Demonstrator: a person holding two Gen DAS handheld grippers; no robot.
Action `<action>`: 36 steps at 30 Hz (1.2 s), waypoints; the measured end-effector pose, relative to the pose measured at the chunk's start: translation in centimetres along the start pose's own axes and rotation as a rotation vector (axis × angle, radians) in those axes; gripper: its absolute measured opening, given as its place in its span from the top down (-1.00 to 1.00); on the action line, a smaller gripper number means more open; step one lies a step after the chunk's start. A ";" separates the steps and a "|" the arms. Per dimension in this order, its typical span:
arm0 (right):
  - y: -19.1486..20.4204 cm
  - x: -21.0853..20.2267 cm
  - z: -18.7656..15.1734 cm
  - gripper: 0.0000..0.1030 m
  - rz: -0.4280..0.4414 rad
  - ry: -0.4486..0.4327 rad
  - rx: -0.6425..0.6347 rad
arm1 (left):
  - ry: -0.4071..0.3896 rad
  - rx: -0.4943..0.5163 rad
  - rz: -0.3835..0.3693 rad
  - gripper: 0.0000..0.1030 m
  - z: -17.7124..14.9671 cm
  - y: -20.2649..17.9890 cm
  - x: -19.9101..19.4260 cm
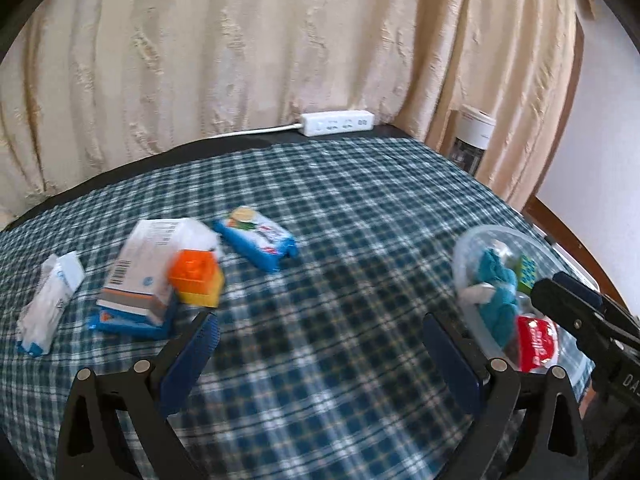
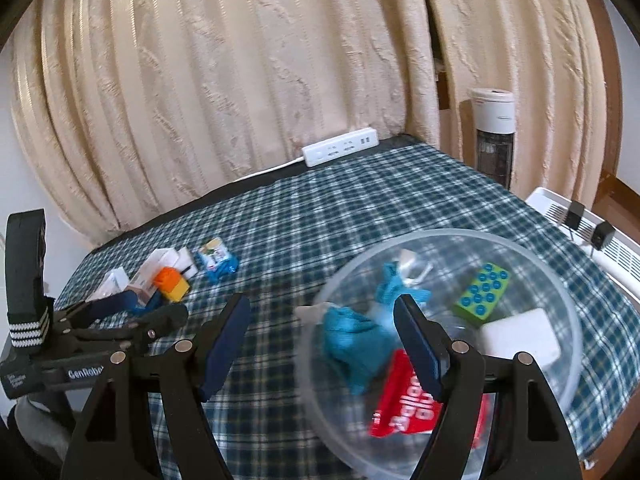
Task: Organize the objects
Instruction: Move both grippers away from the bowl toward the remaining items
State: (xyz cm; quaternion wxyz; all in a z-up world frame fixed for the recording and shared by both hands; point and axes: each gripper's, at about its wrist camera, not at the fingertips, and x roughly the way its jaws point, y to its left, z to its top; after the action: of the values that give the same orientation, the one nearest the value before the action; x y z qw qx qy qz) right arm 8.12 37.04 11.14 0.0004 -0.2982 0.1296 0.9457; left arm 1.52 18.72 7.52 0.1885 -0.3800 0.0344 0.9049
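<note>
In the left wrist view my left gripper (image 1: 320, 332) stands open over the checked cloth with nothing between its pads. Ahead to its left lie a white tissue pack (image 1: 48, 300), a white barcoded box (image 1: 148, 264) on a blue packet (image 1: 128, 322), an orange and yellow block (image 1: 196, 280) and a blue wipes packet (image 1: 256, 240). My right gripper (image 2: 322, 312) is open. Its right finger hangs over a clear plastic bowl (image 2: 440, 235) and its left finger is outside the rim. The bowl holds a teal cloth (image 2: 352, 340), a red packet (image 2: 404, 404), a green studded block (image 2: 484, 292) and a white block (image 2: 520, 336).
A white power strip (image 1: 338, 122) lies at the table's far edge against the beige curtain (image 1: 240, 60). A white tower heater (image 2: 493, 132) stands behind the right corner, and a white rack (image 2: 592, 236) sits off the right edge. The left gripper (image 2: 136, 314) shows at the left of the right wrist view.
</note>
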 end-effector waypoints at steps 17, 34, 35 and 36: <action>4.3 3.3 -0.6 -0.47 0.045 0.065 -0.050 | -0.019 -0.151 0.186 -0.99 1.0 11.3 -0.9; 7.8 5.8 -0.5 -0.47 0.082 0.114 -0.086 | 0.003 -0.279 0.367 -0.99 0.3 21.7 -0.6; 7.9 5.9 -0.4 -0.47 0.085 0.117 -0.086 | 0.011 -0.289 0.369 -0.99 0.2 22.1 -0.4; 8.1 6.1 -0.4 -0.47 0.090 0.120 -0.087 | 0.017 -0.295 0.371 -0.99 0.0 22.5 -0.2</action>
State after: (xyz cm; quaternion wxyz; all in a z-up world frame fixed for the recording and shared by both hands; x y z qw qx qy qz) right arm 2.66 28.64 9.38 -0.0628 -0.3481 0.1014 0.9298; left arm -6.61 -2.18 5.87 -0.0390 -0.3983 -0.0273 0.9160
